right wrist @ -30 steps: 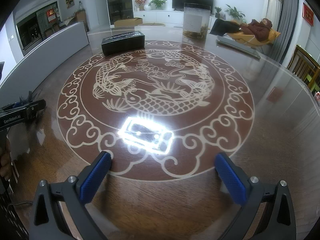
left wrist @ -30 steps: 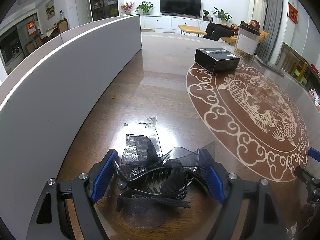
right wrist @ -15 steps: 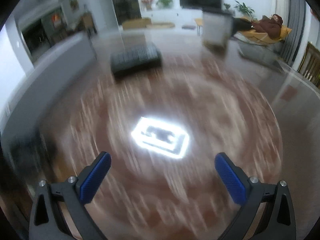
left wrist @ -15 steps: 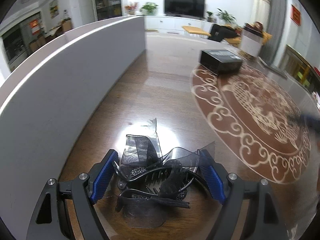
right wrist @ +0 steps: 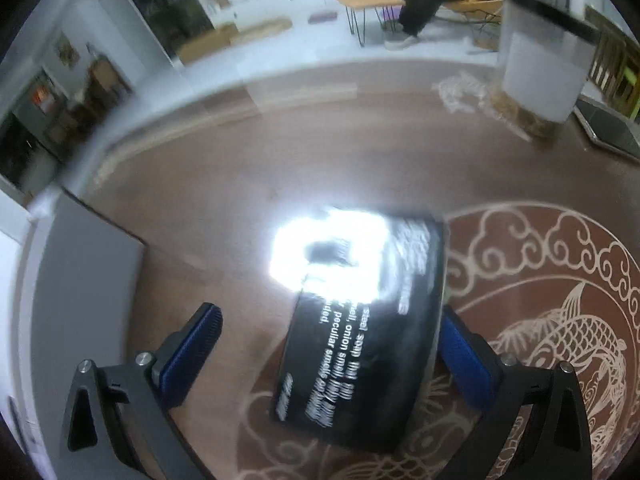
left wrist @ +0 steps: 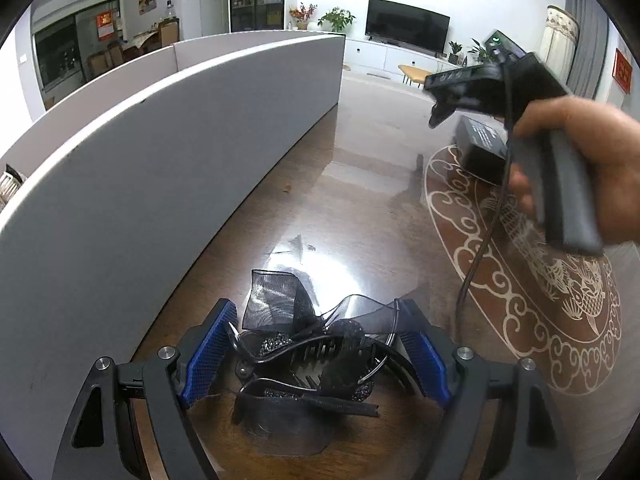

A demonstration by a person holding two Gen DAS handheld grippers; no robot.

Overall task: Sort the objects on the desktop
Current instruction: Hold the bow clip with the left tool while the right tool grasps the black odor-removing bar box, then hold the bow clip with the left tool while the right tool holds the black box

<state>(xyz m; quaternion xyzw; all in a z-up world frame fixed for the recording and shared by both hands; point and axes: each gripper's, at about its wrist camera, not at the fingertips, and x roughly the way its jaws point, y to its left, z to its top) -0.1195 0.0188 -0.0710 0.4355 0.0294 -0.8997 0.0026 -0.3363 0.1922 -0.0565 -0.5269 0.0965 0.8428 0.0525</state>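
Observation:
A black hair clip with a sheer bow (left wrist: 280, 312) sits between the blue pads of my left gripper (left wrist: 316, 354), which is shut on it just above the brown table, near the grey partition. In the right wrist view a black box with white print (right wrist: 360, 360) lies on the table under my right gripper (right wrist: 330, 322). Its jaws stand open astride the box: the right pad is close beside the box's edge, the left pad well clear. The left wrist view shows a hand (left wrist: 580, 160) holding that gripper's handle above the same box (left wrist: 480, 148).
A long grey partition (left wrist: 160, 160) runs along the table's left side. A tall clear jar with a white label (right wrist: 540, 80) stands at the far right, a flat dark object (right wrist: 608, 128) beside it. A fish inlay (right wrist: 560, 340) marks the table's middle.
My right gripper has swept across the table from the fish inlay to above the black box, entering the left wrist view. My left gripper has rolled slightly, keeping the clip.

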